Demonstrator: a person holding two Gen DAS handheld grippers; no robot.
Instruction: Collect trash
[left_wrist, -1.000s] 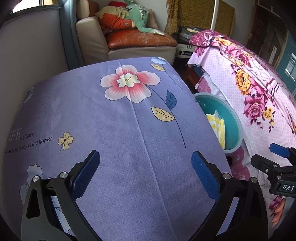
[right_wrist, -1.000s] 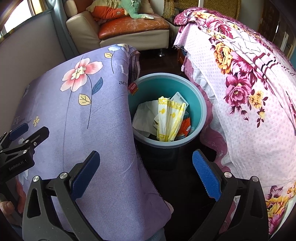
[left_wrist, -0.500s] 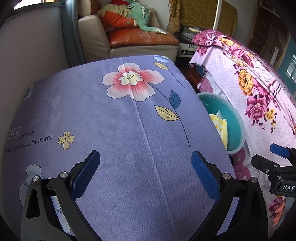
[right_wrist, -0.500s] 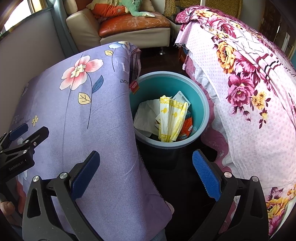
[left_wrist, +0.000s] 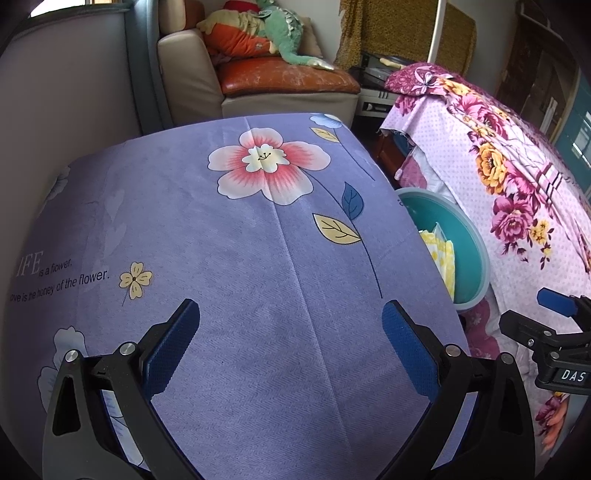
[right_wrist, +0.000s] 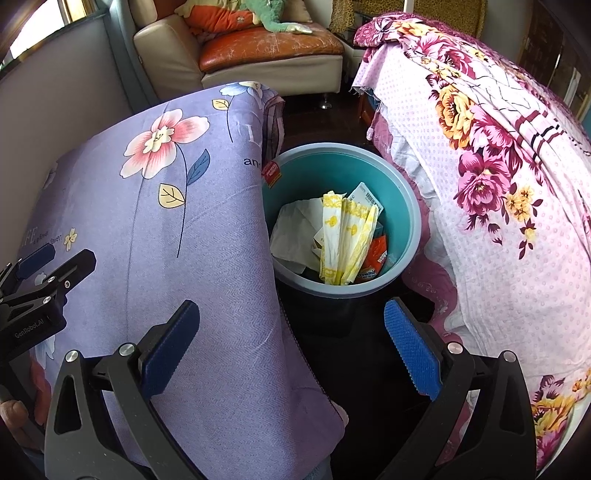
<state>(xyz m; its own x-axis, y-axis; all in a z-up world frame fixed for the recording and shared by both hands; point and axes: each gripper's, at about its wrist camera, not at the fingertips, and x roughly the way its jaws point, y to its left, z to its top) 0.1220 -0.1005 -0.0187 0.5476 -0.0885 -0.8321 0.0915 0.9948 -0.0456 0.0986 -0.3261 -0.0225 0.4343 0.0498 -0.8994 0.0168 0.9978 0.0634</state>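
Purple flower-printed cloth (left_wrist: 240, 258) covers the surface under my left gripper (left_wrist: 291, 339), whose blue-padded jaws stand wide and empty above it. Beside it, against the pink floral bedspread (right_wrist: 498, 166), sits the round teal plastic bin (right_wrist: 402, 206). My right gripper (right_wrist: 291, 343) hangs wide and empty before it. Yellow-and-white wrappers (right_wrist: 345, 236) lie inside, with white paper (right_wrist: 295, 229).

We saw a round teal bin (right_wrist: 404, 221) standing upright on the dark floor. Inside it lay yellow-and-white wrappers (right_wrist: 345, 240) leaning against the near wall, crumpled white paper (right_wrist: 295, 232) at the left, and an orange packet (right_wrist: 376, 254) at the right.
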